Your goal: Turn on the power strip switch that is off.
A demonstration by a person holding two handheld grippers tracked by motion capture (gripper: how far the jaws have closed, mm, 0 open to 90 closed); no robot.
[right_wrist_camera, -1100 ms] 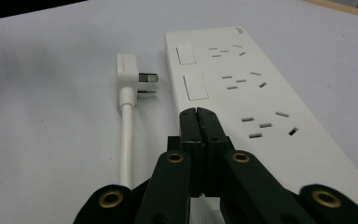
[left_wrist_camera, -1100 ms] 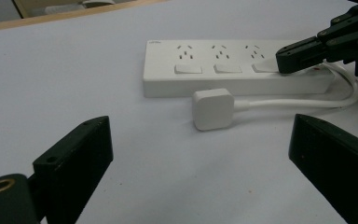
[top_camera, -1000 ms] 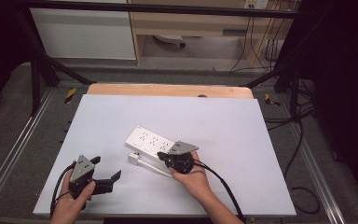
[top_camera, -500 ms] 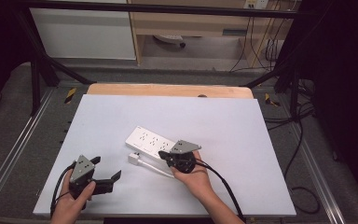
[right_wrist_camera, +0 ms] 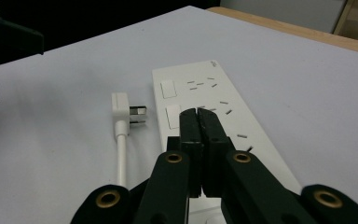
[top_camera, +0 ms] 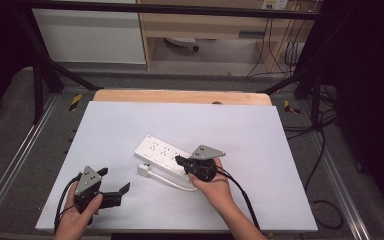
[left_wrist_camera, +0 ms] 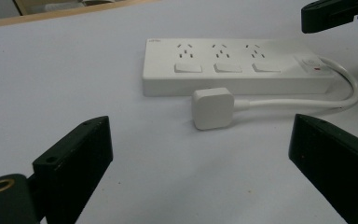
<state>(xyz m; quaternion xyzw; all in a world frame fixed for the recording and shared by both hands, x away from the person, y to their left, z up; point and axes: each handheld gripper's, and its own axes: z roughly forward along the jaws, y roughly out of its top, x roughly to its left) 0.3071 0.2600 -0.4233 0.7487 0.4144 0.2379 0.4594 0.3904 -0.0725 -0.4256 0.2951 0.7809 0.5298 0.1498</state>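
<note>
Lying near the middle of the white table (top_camera: 260, 130) in the high view, a white power strip (top_camera: 162, 154) has the right gripper (top_camera: 179, 160) poised over its near end, while the left gripper (top_camera: 115, 183) waits well apart. From the left gripper view, its jaws are spread wide, framing the plug (left_wrist_camera: 212, 108). In the right gripper view, jaws pressed together hover over a rocker switch (right_wrist_camera: 173, 116); pressing squarely down on it looks the soundest approach.

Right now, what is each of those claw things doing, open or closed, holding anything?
Left gripper: open, holding nothing.
Right gripper: closed, jaws together over the power strip, nothing between them.
</note>
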